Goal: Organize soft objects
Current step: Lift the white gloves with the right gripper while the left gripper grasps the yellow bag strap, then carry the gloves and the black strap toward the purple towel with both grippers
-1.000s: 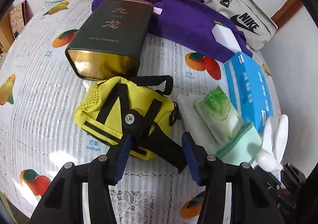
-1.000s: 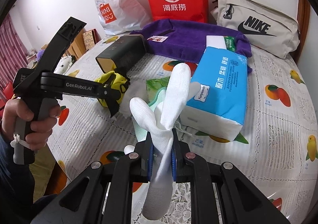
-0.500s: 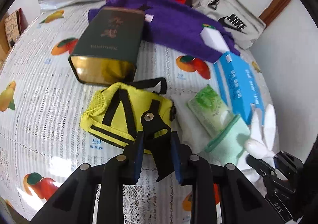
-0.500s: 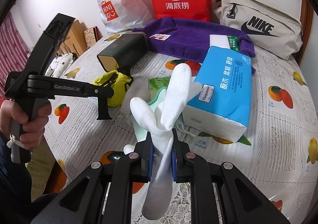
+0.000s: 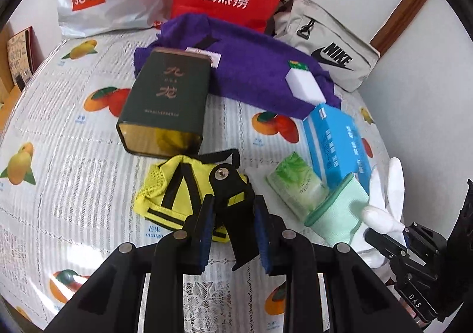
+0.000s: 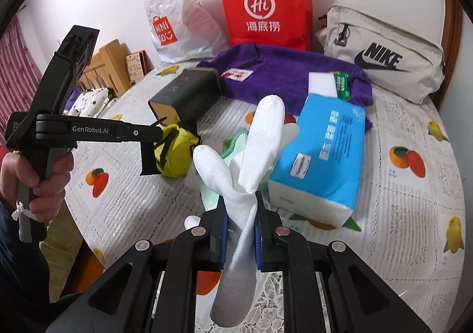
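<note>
A yellow mesh pouch (image 5: 168,194) with black straps lies on the fruit-print tablecloth (image 5: 74,155). My left gripper (image 5: 233,214) is shut on the pouch's black strap (image 5: 236,223), and that end is pulled up and bunched. In the right wrist view the left gripper (image 6: 150,152) holds the yellow pouch (image 6: 177,155) beside the tin. My right gripper (image 6: 241,223) is shut on a white glove (image 6: 260,140), whose fingers stick up and whose cuff hangs down. The same white glove (image 5: 387,194) shows at the left wrist view's right edge.
A dark green tin (image 5: 165,108) lies behind the pouch. A purple towel (image 5: 251,72) carries a white sponge (image 5: 304,84). To the right lie a blue tissue pack (image 5: 337,143), a green packet (image 5: 298,185) and a mint cloth (image 5: 340,214). A red bag (image 6: 266,7), a Miniso bag (image 6: 174,22) and a Nike bag (image 6: 384,58) line the wall.
My left gripper closed on the pouch's black strap and rose, drawing that end of the pouch up. The right gripper kept still with the glove in it.
</note>
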### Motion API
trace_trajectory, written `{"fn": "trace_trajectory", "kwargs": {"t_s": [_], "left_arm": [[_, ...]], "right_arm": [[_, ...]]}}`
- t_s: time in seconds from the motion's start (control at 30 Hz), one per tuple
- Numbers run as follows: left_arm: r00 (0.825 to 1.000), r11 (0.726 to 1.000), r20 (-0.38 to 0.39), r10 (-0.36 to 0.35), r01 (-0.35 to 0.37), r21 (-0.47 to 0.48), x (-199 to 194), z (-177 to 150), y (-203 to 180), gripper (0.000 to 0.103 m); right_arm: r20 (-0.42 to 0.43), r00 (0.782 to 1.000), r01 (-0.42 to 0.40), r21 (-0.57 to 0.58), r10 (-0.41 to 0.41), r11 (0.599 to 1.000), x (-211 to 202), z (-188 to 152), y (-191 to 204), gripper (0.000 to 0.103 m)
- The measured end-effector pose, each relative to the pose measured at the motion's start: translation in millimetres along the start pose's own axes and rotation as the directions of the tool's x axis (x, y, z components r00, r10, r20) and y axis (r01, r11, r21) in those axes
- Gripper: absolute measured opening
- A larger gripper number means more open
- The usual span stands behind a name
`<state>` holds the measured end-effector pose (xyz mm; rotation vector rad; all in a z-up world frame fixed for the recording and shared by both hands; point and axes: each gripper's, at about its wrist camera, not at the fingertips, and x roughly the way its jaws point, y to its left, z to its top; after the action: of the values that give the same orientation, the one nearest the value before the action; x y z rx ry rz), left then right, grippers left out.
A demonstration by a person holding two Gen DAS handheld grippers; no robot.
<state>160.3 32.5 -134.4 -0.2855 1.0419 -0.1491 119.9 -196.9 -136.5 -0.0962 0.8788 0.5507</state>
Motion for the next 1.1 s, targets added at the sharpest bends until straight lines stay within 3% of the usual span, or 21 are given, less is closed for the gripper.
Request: {"fn": "trace_trajectory", "kwargs": {"t_s": [0.57,1.1], "left_arm": [[0.998,1.0,0.059,-0.013,0.012,0.017,-17,27,-2,0.025],[0.995,0.999,0.1,-0.012,0.008,0.033,-14,73,3,0.025]], "right_arm": [[0.033,0.999,0.007,-0.014,-0.007,1.0,-1,41,-6,0.014],[0.07,0.996,0.047,0.01,-0.047,0.999,19,97,-31,0.014]]}}
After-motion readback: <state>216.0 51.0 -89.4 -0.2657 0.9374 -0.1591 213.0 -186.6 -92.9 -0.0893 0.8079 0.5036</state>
